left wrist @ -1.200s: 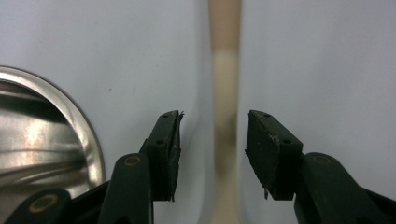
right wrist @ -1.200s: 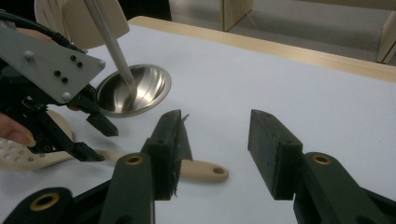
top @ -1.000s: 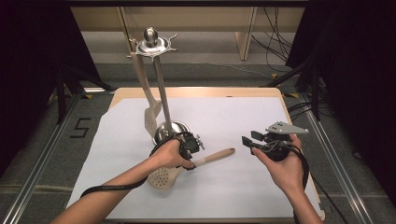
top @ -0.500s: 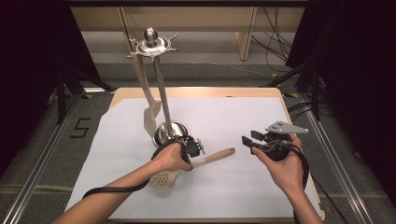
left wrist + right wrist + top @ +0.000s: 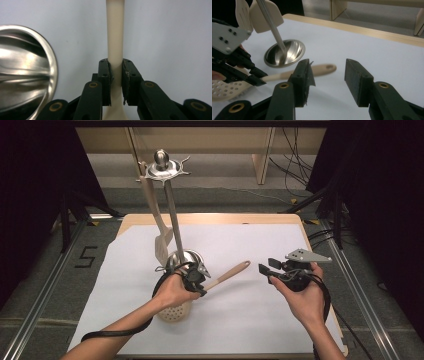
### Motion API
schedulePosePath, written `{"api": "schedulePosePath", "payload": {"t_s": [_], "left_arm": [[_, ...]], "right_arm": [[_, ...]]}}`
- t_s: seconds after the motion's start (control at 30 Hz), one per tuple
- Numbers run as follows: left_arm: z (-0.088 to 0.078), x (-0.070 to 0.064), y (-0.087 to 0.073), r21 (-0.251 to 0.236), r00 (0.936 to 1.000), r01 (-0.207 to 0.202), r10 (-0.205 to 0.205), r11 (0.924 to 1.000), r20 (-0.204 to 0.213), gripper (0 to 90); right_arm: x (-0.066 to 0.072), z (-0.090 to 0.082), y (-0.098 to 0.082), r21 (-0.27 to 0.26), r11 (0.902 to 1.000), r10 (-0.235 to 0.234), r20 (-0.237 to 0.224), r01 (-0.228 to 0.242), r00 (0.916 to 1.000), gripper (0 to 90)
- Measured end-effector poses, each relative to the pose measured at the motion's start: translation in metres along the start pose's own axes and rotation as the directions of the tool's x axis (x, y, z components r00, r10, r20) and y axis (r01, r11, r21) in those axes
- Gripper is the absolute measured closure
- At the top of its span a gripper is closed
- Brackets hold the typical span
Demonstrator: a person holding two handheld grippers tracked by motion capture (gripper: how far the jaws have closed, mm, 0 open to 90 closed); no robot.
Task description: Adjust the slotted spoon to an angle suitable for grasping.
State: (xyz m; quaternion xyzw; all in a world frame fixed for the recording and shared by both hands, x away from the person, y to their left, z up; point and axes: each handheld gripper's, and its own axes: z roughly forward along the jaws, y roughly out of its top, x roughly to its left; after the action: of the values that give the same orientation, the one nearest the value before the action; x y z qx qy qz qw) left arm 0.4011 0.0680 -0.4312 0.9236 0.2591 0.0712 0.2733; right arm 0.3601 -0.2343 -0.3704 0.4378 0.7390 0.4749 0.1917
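Slotted spoon lies on the table, just right of the stand base.

The slotted spoon looks like pale, smooth wood or plastic with a matt finish. Just beside it, the stand's round base is polished metal, glossy and mirror-like, as is the thin pole rising from it. Under the base lies matt white paper, smooth, on a light wooden table. The 2 jaws holding the spoon's handle are matt black plastic.
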Motion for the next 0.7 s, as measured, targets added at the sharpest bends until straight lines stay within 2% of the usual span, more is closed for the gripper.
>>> {"api": "schedulePosePath", "payload": {"t_s": [0.07, 0.1, 0.17, 0.2, 0.23, 0.3, 0.33, 0.37, 0.4, 0.43, 0.47, 0.5, 0.53, 0.57, 0.7], "left_arm": [[-0.014, 0.000, 0.000, -0.067, 0.9998, -0.011, 0.010, 0.9977, -0.016, 78.1], [-0.017, 0.000, 0.001, -0.102, 0.9991, -0.030, 0.026, 0.9943, -0.035, 78.1], [-0.026, -0.004, 0.001, -0.171, 0.9989, -0.007, -0.001, 0.9852, -0.047, 78.1], [-0.030, -0.007, 0.001, -0.210, 0.9989, 0.001, -0.010, 0.9777, -0.046, 78.1], [-0.032, -0.008, 0.001, -0.231, 0.9984, -0.009, -0.004, 0.9730, -0.056, 78.1], [-0.039, -0.011, 0.001, -0.274, 0.9980, -0.002, -0.015, 0.9617, -0.061, 78.0], [-0.040, -0.013, 0.001, -0.293, 0.9975, 0.011, -0.030, 0.9559, -0.063, 78.0], [-0.043, -0.013, 0.001, -0.303, 0.9972, -0.017, -0.006, 0.9530, -0.074, 78.1], [-0.044, -0.015, 0.001, -0.323, 0.9970, -0.012, -0.013, 0.9462, -0.076, 78.0], [-0.045, -0.017, 0.001, -0.330, 0.9966, -0.005, -0.023, 0.9438, -0.079, 78.0], [-0.046, -0.017, 0.001, -0.338, 0.9961, -0.019, -0.012, 0.9410, -0.087, 78.0], [-0.048, -0.018, 0.001, -0.346, 0.9965, -0.019, -0.010, 0.9380, -0.083, 78.0], [-0.049, -0.019, 0.001, -0.344, 0.9963, -0.021, -0.009, 0.9388, -0.086, 78.0], [-0.049, -0.020, 0.001, -0.355, 0.9962, -0.028, -0.003, 0.9346, -0.087, 78.0], [-0.050, -0.023, 0.000, -0.354, 0.9950, -0.044, 0.009, 0.9343, -0.099, 78.0]], "right_arm": [[0.002, 0.000, 0.002, 0.000, 1.0000, 0.001, -0.003, -0.001, 1.0000, 56.1], [0.005, 0.001, 0.003, -0.008, 0.9999, 0.015, -0.015, -0.015, 0.9998, 56.0], [0.009, 0.002, 0.006, -0.021, 0.9997, 0.015, -0.030, -0.015, 0.9995, 56.0], [0.010, 0.003, 0.007, -0.019, 0.9998, 0.003, -0.034, -0.004, 0.9994, 55.9], [0.014, 0.005, 0.009, -0.032, 0.9994, 0.013, -0.052, -0.015, 0.9986, 55.8], [0.020, 0.006, 0.013, -0.031, 0.9993, 0.021, -0.069, -0.023, 0.9974, 55.2], [0.023, 0.008, 0.015, -0.040, 0.9987, 0.026, -0.092, -0.030, 0.9954, 54.8], [0.024, 0.010, 0.017, -0.042, 0.9987, 0.024, -0.098, -0.028, 0.9949, 54.3], [0.027, 0.012, 0.019, -0.046, 0.9979, 0.041, -0.115, -0.047, 0.9925, 53.8], [0.028, 0.014, 0.020, -0.041, 0.9975, 0.051, -0.125, -0.057, 0.9908, 53.3], [0.029, 0.017, 0.022, -0.049, 0.9974, 0.047, -0.130, -0.054, 0.9904, 52.7], [0.031, 0.019, 0.024, -0.046, 0.9960, 0.070, -0.135, -0.077, 0.9884, 52.1], [0.032, 0.023, 0.026, -0.061, 0.9956, 0.062, -0.146, -0.071, 0.9874, 51.4], [0.033, 0.025, 0.028, -0.064, 0.9950, 0.067, -0.143, -0.077, 0.9874, 51.0], [0.038, 0.031, 0.034, -0.067, 0.9919, 0.097, -0.151, -0.108, 0.9838, 49.9]]}}
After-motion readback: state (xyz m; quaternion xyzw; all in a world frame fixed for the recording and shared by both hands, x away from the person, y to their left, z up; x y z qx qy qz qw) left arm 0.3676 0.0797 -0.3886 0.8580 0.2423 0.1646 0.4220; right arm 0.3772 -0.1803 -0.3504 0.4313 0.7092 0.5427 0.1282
